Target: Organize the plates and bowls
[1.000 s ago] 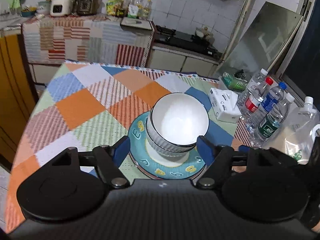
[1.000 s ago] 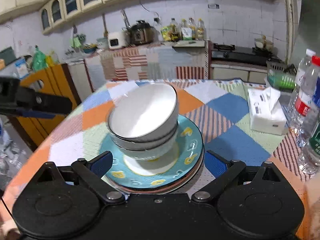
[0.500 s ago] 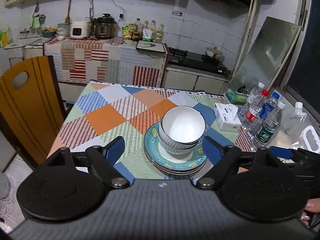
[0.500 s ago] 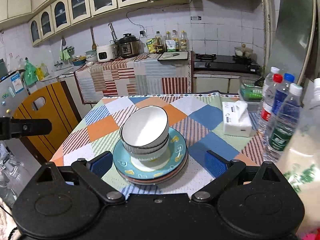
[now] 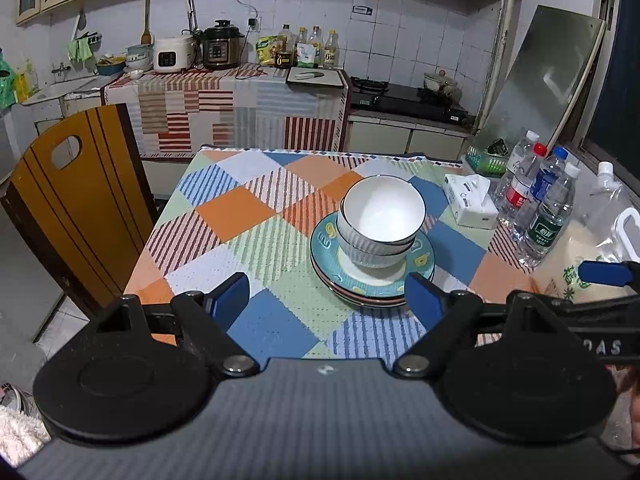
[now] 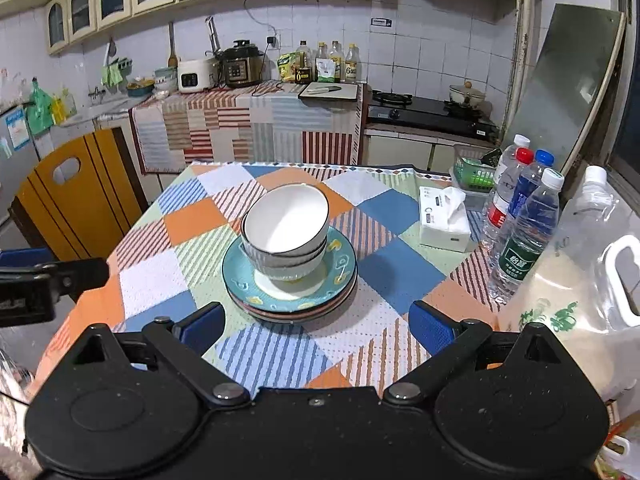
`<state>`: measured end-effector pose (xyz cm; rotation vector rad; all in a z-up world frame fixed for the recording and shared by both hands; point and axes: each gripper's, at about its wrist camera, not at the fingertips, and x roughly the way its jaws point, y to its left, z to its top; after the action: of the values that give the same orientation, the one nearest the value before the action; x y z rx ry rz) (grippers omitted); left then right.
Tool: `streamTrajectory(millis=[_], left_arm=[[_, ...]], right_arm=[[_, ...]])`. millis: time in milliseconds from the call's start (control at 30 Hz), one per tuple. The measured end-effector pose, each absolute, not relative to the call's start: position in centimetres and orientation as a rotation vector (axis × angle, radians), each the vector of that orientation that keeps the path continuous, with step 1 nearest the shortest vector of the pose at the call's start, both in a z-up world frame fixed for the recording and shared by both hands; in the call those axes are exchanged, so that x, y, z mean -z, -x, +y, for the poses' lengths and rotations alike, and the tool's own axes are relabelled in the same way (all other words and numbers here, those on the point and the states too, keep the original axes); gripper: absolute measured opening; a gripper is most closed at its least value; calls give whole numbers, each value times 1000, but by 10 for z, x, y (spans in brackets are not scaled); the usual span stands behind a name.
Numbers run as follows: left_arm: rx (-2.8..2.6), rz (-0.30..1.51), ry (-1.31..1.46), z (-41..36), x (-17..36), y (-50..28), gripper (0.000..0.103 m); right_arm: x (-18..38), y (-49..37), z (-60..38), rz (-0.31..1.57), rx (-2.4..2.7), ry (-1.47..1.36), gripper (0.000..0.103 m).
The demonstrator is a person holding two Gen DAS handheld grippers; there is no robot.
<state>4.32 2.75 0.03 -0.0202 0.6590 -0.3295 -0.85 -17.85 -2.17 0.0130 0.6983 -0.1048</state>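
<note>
Now nested bowls (image 5: 380, 224) atop stacked plates (image 5: 372, 280).

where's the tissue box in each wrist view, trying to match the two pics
Left wrist view: the tissue box sits right of centre on the table, right of the stacked bowls, just left of the water bottles.
Right wrist view: the tissue box is again right of centre, between the bowls and the bottles.
Shared landmark: the teal plate under the bowls.

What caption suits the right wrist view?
Open right gripper faces stacked bowls on plates, patchwork table.
</note>
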Motion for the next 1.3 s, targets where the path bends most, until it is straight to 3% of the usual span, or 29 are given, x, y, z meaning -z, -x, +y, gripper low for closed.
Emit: streamTrajectory(millis=[400,467,733,1300], left_arm=[[287,684,10,34,15,-45,86],[283,679,2,33,17,-44,93],[303,666,-44,25,22,-40,102],[249,645,-25,23,22,-36,103]], right_arm=[[25,19,-160,693,125,13,100],[26,20,-158,685,133,22,100],[31,24,-156,663,174,-10,100],[38,29,-166,657,217,-54,100]])
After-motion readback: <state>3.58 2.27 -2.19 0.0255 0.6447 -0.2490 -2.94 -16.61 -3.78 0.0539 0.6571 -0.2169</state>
